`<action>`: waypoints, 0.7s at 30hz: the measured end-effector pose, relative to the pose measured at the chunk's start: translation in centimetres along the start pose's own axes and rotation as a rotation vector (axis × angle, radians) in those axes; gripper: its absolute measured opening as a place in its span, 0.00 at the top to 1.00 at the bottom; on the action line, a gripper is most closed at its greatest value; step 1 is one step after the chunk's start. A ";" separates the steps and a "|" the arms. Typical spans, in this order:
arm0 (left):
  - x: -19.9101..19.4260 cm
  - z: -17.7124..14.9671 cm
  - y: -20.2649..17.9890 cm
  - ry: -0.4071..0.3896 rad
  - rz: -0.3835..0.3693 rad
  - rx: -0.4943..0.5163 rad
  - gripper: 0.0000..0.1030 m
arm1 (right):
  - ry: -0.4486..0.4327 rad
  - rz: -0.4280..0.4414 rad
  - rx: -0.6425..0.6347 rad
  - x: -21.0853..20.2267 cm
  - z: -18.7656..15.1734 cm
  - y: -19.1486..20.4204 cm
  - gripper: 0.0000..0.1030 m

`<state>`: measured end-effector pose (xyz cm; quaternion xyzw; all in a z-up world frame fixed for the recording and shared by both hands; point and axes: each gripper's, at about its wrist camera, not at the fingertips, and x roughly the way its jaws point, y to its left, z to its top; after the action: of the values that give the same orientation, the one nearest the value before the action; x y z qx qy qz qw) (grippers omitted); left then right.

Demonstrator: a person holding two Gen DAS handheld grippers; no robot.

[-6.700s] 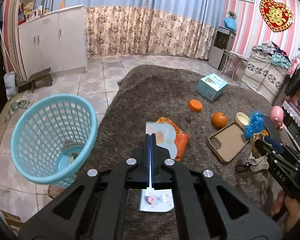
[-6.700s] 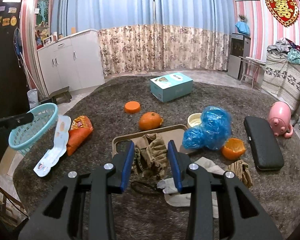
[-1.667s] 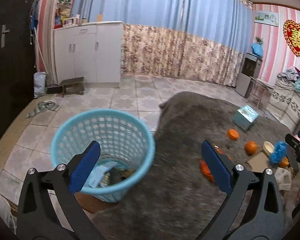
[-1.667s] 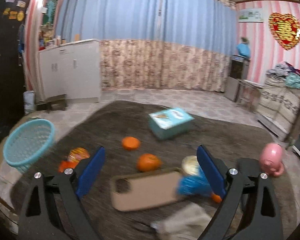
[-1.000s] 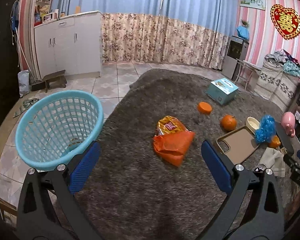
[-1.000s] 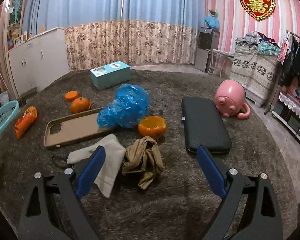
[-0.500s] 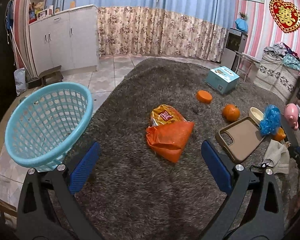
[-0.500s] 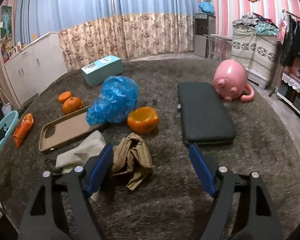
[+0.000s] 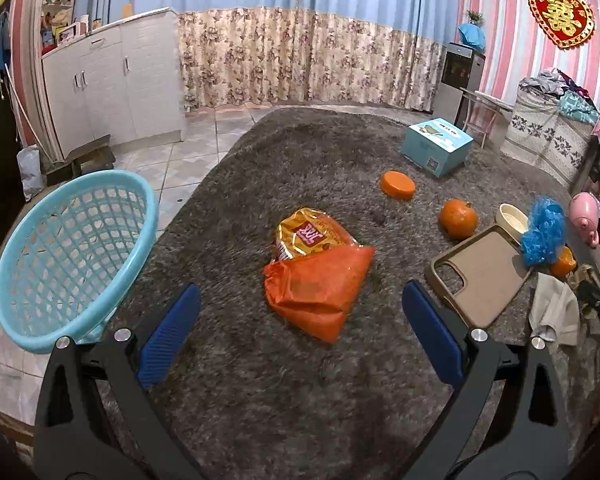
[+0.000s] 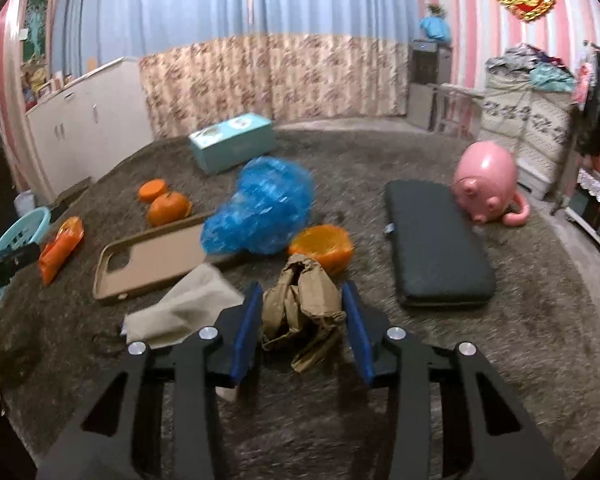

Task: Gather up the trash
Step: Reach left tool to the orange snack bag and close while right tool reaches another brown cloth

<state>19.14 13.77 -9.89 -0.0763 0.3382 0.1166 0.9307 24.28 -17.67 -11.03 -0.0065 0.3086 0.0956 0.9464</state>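
Crumpled paper (image 10: 300, 304), tissue (image 10: 180, 312) beside, peel (image 10: 322, 242) behind

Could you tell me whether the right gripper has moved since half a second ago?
Yes. The right gripper has advanced toward the crumpled brown paper, which now sits between its narrowed fingers; the black case looks unmoved.

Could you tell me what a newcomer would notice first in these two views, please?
Most striking is the crumpled brown paper sitting between the blue pads of the right tongs, which have closed in around it on the grey carpet. In the left view, the orange bag lies ahead of the wide-open left tongs, with the turquoise basket tilted at the carpet's left edge.
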 end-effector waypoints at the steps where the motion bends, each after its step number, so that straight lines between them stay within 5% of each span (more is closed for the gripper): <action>1: 0.4 0.2 -0.1 0.006 -0.006 0.000 0.06 | -0.005 -0.006 0.003 -0.1 0.1 -0.2 0.60; 5: 2.5 0.5 -0.2 0.055 -0.004 0.001 0.12 | -0.028 -0.040 0.014 -0.5 0.7 -0.7 0.60; 9: 4.3 0.3 -0.4 0.127 -0.055 0.010 0.47 | -0.040 -0.047 0.017 -0.8 1.1 -1.0 0.60; 10: 4.4 0.2 -0.3 0.130 -0.060 0.009 0.49 | -0.041 -0.047 0.017 -0.9 1.2 -1.0 0.60; 17: 1.9 0.8 0.0 0.082 -0.119 0.021 0.83 | -0.068 -0.032 0.002 -1.7 2.0 0.0 0.60; 21: -0.6 1.8 0.9 0.037 -0.127 0.010 0.86 | -0.091 -0.010 -0.010 -2.4 2.6 1.1 0.60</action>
<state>19.55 14.90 -8.18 -0.0948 0.3504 0.0543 0.9302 23.68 -16.83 -7.46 -0.0085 0.2647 0.0924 0.9598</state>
